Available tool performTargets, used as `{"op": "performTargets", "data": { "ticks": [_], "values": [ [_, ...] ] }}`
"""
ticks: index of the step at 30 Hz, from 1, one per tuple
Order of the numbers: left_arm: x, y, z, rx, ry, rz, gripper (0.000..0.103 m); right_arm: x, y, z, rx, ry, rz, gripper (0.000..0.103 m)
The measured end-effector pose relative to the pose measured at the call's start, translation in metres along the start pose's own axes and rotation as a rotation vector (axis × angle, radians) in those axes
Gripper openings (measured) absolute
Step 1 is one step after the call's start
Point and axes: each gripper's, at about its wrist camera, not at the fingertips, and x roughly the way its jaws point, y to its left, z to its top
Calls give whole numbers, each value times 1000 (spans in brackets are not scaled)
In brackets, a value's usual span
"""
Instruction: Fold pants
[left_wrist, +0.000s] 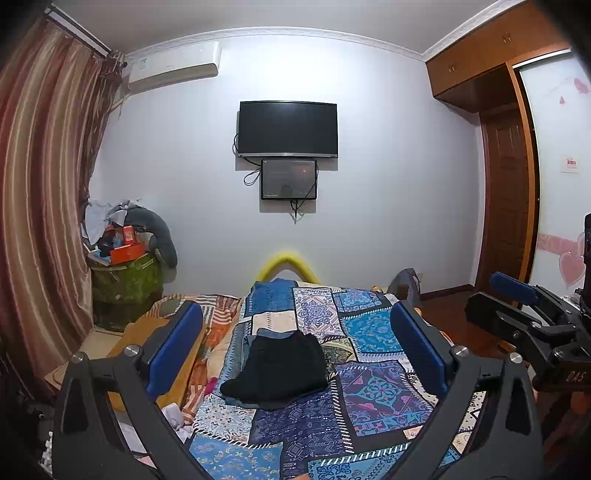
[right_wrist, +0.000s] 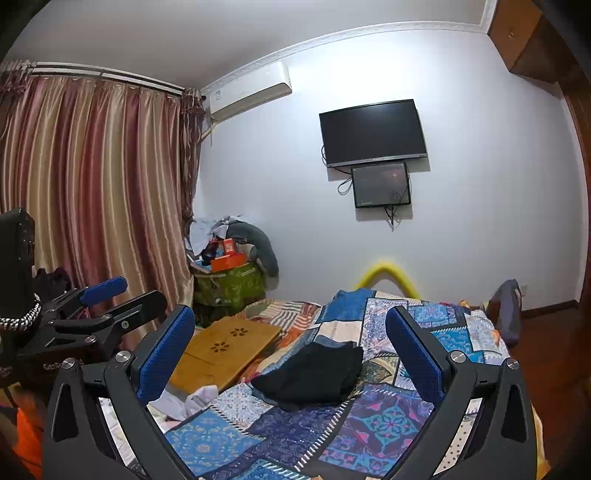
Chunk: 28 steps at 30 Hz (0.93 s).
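Folded black pants (left_wrist: 280, 369) lie in a compact pile on the blue patchwork bedspread (left_wrist: 373, 391); the right wrist view shows the same pants (right_wrist: 314, 374) on the bedspread (right_wrist: 388, 421). My left gripper (left_wrist: 295, 347) hovers above the bed, open, its blue pads wide apart with nothing between them. My right gripper (right_wrist: 291, 347) is likewise open and empty, held off the pants. Each gripper appears at the edge of the other's view: the right gripper (left_wrist: 517, 306) at the right, the left gripper (right_wrist: 107, 299) at the left.
A wooden lap tray (right_wrist: 229, 350) lies on the bed's left side beside white cloth (right_wrist: 199, 398). A green bin (left_wrist: 125, 291) piled with boxes and clothes stands by the curtain (left_wrist: 44, 206). A TV (left_wrist: 288, 129) hangs on the far wall; a wardrobe (left_wrist: 506, 199) is at right.
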Motion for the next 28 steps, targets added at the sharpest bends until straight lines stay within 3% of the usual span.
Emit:
{"op": "performTargets", "data": {
  "ticks": [28],
  "values": [
    [5,0,1,-7,21,-39,103,2,-3,1,9,-5,-15,103]
  ]
}}
